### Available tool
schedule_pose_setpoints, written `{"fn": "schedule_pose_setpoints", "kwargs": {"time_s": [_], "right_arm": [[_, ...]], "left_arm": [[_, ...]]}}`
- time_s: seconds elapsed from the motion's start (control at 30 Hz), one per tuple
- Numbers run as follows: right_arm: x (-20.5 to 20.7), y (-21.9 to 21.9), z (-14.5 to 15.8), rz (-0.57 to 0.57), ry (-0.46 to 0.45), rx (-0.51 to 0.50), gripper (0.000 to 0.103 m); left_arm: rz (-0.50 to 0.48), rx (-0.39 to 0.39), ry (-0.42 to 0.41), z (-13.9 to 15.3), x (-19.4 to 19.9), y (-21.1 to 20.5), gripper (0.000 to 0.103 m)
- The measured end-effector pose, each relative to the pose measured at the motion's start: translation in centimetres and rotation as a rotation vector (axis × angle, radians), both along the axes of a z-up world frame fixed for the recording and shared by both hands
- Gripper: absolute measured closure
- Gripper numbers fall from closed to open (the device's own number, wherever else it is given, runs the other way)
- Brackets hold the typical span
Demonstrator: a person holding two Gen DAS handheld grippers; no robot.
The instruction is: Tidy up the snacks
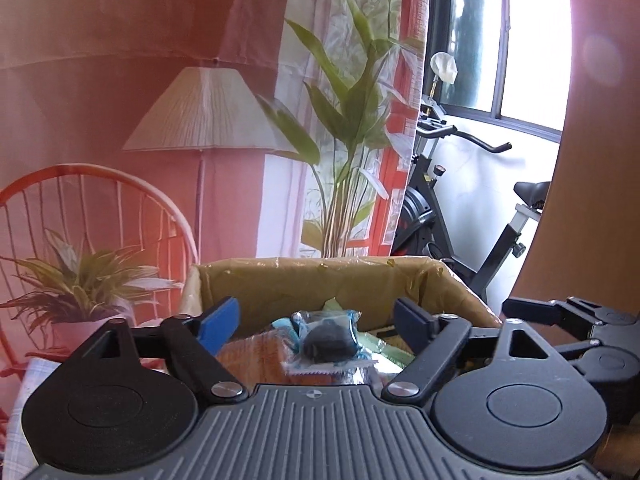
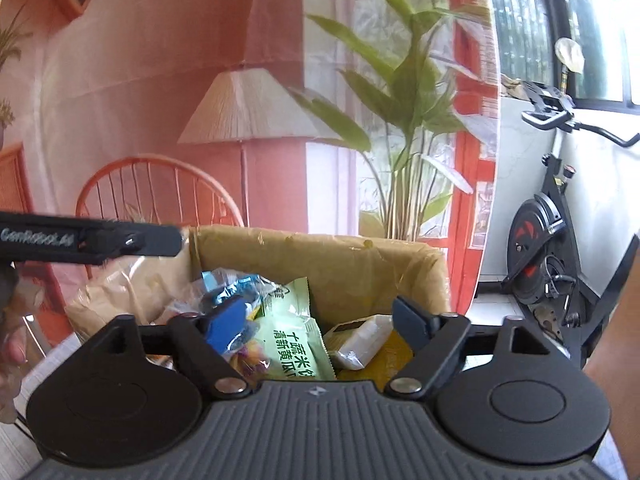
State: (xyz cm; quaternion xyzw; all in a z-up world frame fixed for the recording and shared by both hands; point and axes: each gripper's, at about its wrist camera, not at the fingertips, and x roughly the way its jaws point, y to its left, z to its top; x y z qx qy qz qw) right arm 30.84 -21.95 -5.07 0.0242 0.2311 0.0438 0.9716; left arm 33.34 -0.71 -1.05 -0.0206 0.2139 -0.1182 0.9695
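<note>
- The left gripper point(image 1: 316, 320) hovered over the cardboard box point(image 1: 256, 280), its jaws spread wide and holding nothing.
- Between its fingers lay a clear packet with a dark snack point(image 1: 330, 340), resting on top of the other snacks in the box.
- The right gripper point(image 2: 316, 320) was over the same box, jaws likewise apart and empty.
- Below it sat a green rice-cracker packet point(image 2: 296, 328), with a white wrapped bar point(image 2: 360, 340) just beside it on a yellow packet point(image 2: 390, 360).
- Beyond the box hung a printed backdrop point(image 1: 120, 60) showing a lamp and chair.
- An exercise bike point(image 1: 460, 208) stood by the window.
</note>
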Motion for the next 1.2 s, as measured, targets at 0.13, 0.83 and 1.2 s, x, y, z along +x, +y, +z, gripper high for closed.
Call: {"fn": "schedule_pose_setpoints", "kwargs": {"time_s": [0.13, 0.83, 1.2], "right_arm": [[-2.1, -0.1, 1.5, 0.003, -0.029, 0.035, 0.0], [-16.6, 5.4, 8.5, -0.056, -0.11, 0.08, 0.0], [-20.6, 7.3, 11.0, -0.091, -0.145, 0.022, 0.0]], "left_arm": [[0.003, 0.018, -0.021, 1.1, -3.0, 0.9, 0.013], [0.122, 0.023, -0.146, 5.0, -18.3, 4.8, 0.008], [0.174, 0.069, -0.219, 7.3, -22.2, 4.5, 0.008]]}}
